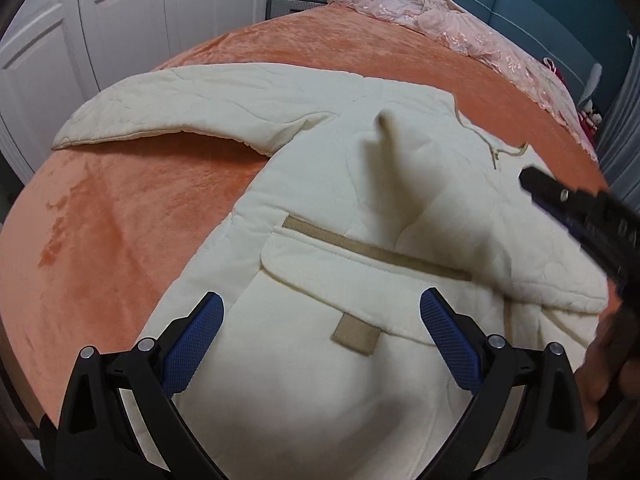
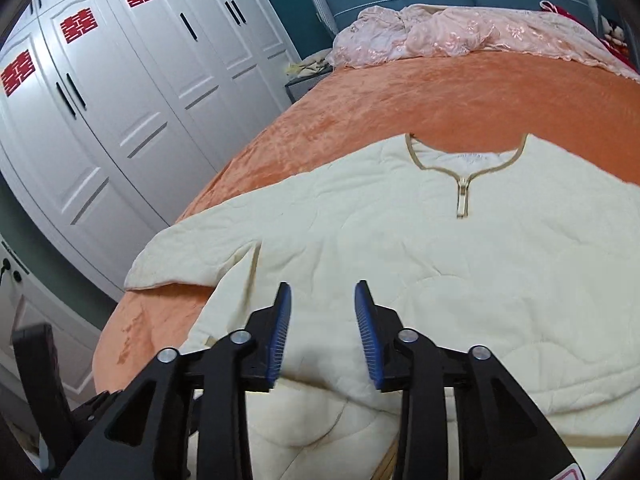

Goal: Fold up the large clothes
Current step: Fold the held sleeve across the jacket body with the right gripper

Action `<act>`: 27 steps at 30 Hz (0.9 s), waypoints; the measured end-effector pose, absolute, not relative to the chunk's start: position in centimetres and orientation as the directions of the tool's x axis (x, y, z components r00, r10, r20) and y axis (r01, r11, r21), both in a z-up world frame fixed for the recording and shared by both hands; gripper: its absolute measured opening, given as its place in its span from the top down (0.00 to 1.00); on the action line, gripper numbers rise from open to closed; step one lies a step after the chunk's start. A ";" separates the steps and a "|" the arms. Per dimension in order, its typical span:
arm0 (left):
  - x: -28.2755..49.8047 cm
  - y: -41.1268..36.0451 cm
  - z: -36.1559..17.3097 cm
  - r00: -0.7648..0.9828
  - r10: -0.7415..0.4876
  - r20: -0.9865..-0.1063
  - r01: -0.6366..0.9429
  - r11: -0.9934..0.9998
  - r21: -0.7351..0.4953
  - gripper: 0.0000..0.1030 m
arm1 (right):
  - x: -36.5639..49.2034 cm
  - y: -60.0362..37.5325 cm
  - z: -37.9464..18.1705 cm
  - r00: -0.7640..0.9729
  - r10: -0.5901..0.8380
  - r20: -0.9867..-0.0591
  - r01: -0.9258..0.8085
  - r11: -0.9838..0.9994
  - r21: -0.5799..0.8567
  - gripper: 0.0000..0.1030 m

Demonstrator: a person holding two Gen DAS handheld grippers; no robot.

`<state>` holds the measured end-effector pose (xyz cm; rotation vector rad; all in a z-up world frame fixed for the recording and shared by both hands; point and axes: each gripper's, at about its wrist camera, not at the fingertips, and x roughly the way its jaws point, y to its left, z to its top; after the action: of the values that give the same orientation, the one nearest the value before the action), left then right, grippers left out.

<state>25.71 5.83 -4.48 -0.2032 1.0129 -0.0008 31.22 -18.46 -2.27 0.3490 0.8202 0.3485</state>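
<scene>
A cream quilted jacket (image 2: 420, 248) is spread front-up across the orange blanket (image 2: 400, 96) of a bed, one sleeve (image 1: 168, 112) stretched toward the white wardrobe (image 2: 120, 100). Above the jacket's hem, the left tool (image 1: 320, 336) and the right tool (image 2: 322, 332) are both held released, nothing gripped.

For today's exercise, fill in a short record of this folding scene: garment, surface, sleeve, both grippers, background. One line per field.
garment: cream quilted jacket, lying on the bed, tan-trimmed neckline at the far end
surface: orange blanket covering the bed
sleeve: one sleeve stretched out to the side
left hand-held gripper: open, above the pocket flap, holding nothing
right hand-held gripper: open, over the jacket, holding nothing
background: white wardrobe, pink lace fabric near the headboard
</scene>
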 end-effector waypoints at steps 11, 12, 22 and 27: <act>31.2 2.0 -7.6 0.464 -0.306 -0.831 -0.118 0.909 -0.400 0.06 | 21.5 -36.4 -7.6 0.716 0.215 -0.664 0.341 0.722 0.602 0.47; 31.4 1.5 -7.5 0.466 -0.313 -0.827 -0.109 0.908 -0.405 0.06 | 21.2 -38.1 -8.0 0.724 0.195 -0.662 0.375 0.695 0.614 0.47; 34.7 1.6 -2.6 0.579 -0.257 -0.774 -0.044 0.938 -0.344 0.93 | 24.9 -43.4 -9.3 0.787 0.186 -0.588 0.403 0.567 0.719 0.88; 35.2 3.5 -1.1 0.641 -0.158 -0.751 -0.059 0.966 -0.253 0.94 | 25.7 -39.1 -4.6 0.827 0.134 -0.546 0.262 0.767 0.586 0.90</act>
<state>35.16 3.45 -1.06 -0.2658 0.8760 -0.0568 25.73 -39.13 -4.62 0.7044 0.6058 -0.0744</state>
